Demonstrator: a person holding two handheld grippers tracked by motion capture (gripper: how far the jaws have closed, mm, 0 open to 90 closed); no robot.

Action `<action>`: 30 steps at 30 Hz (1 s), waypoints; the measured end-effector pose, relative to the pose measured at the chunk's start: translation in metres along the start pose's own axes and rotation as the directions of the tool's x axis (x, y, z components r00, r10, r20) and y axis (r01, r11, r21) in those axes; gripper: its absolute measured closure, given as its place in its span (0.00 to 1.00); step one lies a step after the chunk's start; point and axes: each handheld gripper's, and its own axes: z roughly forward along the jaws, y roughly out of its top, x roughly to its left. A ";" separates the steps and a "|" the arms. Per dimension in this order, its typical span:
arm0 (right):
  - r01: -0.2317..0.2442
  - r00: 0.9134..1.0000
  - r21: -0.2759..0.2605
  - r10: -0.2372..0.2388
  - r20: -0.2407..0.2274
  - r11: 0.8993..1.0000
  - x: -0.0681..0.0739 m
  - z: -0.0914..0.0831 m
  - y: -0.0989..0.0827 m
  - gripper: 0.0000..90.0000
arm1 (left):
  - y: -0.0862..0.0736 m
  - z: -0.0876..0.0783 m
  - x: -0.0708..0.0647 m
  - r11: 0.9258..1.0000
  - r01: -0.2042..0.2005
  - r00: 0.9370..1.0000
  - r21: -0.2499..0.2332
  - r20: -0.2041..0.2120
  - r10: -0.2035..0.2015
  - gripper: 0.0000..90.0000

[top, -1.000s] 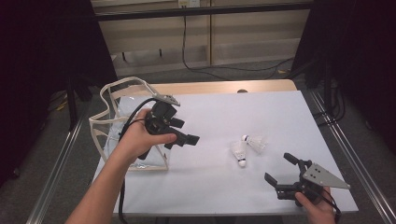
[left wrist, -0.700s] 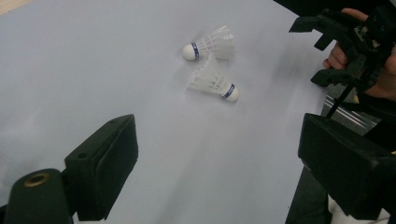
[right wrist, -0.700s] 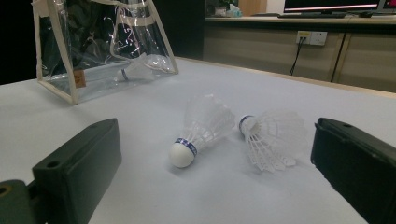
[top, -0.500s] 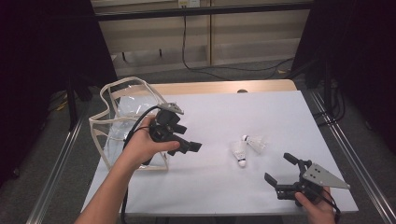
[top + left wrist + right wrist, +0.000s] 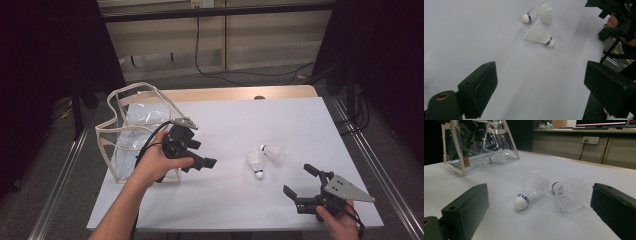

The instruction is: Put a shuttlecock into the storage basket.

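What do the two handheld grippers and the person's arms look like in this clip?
Both the left gripper and right gripper are black, with two blocky, flat-faced jaws. Each carries a grey three-cornered plate with small holes on top, and a black cable trails from each. The person's forearms are bare, with no sleeves in view.

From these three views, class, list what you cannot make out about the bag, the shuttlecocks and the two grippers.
- Clear bag, right gripper view: glare and creases blur its contents; one shuttlecock shows inside, any more cannot be told.
- Bag top, same view: cut off by the upper edge.
- Blue bands on the two loose shuttlecocks, left gripper view: print too small to read.
- Right gripper, left gripper view: cut off by the right edge.
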 end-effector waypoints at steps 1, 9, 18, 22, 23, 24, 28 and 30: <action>0.000 1.000 0.000 0.000 -0.001 1.000 0.000 0.000 0.000 0.02 | -0.001 0.001 0.000 1.000 -0.002 1.000 0.004 0.001 0.002 0.13; 0.004 1.000 0.001 -0.004 -0.001 1.000 0.000 0.000 0.000 0.02 | -0.006 0.008 0.000 1.000 -0.004 1.000 0.020 -0.005 0.004 0.13; 0.003 1.000 0.000 -0.003 -0.002 1.000 0.000 0.000 0.000 0.02 | -0.014 0.016 0.002 0.999 0.006 1.000 0.033 -0.005 -0.005 0.13; 0.004 1.000 0.001 -0.004 -0.002 1.000 0.000 0.000 0.000 0.02 | -0.017 0.018 0.003 0.999 0.008 1.000 0.039 -0.009 -0.007 0.13; 0.003 1.000 0.001 -0.003 -0.001 1.000 0.000 0.000 0.000 0.02 | -0.017 0.018 0.004 0.999 0.006 1.000 0.037 -0.007 -0.006 0.13; 0.002 1.000 0.001 -0.002 -0.001 1.000 0.000 0.000 0.000 0.02 | -0.018 0.019 0.004 0.999 0.008 1.000 0.038 -0.006 -0.008 0.13; 0.003 1.000 0.001 -0.003 -0.002 1.000 0.000 0.000 0.000 0.02 | -0.021 0.020 0.005 0.999 0.013 1.000 0.039 -0.009 -0.013 0.13; 0.000 1.000 0.000 0.000 -0.002 1.000 0.000 0.000 0.000 0.02 | -0.022 0.021 0.005 0.999 0.013 1.000 0.039 -0.012 -0.012 0.13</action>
